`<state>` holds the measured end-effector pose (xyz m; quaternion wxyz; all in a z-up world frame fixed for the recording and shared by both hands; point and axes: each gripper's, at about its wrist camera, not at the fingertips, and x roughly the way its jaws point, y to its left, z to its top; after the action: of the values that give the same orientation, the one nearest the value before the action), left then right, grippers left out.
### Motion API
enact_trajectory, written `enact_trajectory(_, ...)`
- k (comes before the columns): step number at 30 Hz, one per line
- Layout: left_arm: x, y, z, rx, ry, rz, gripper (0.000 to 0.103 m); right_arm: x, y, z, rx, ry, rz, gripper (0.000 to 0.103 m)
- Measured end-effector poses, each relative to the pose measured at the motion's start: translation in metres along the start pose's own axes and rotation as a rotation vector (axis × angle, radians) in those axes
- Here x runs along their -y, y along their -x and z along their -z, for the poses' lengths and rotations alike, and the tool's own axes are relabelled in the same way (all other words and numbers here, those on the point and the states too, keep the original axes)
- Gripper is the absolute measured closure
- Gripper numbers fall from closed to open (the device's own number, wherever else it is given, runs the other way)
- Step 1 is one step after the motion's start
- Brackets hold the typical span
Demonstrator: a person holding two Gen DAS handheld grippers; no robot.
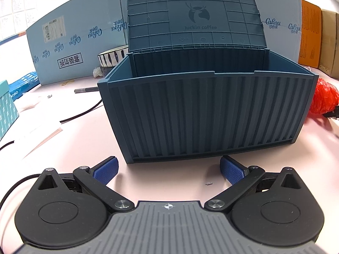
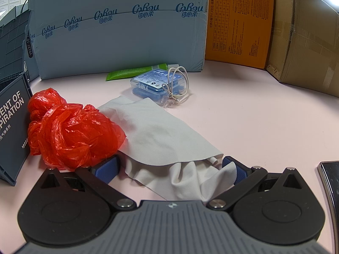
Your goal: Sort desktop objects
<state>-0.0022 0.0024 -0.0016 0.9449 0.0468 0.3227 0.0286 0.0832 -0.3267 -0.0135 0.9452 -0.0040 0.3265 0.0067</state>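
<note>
left tool [image 1: 168, 169] spread, empty | right tool [image 2: 169, 169] spread around cloth [image 2: 161, 131] | pink desk [image 2: 254, 116]

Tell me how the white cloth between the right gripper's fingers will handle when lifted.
The white cloth lies creased and folded, so it will probably droop limply. It looks thin, likely very light. One edge sits beside the red plastic bag, which may shift.

the left gripper [image 1: 168, 168] hovers low over the pink table [image 1: 84, 139], its blue fingers [image 1: 106, 170] spread wide with nothing between them. just ahead stands a dark blue ribbed storage box [image 1: 203, 114], its lid [image 1: 195, 19] tipped up. a crumpled red plastic bag [image 1: 324, 97] lies at the box's right.
</note>
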Motion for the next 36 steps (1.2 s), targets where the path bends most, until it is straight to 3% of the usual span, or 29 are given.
enact_trajectory(26, 0.0, -0.001, -0.001, -0.009, 0.015, 0.006, 0.0, 0.004, -0.002, -0.004, -0.044, 0.026, -0.029, 0.0)
enact_trajectory(36, -0.003, -0.002, -0.002, -0.017, 0.031, 0.018, 0.0, 0.01, 0.013, 0.004, 0.019, 0.013, 0.013, 0.0)
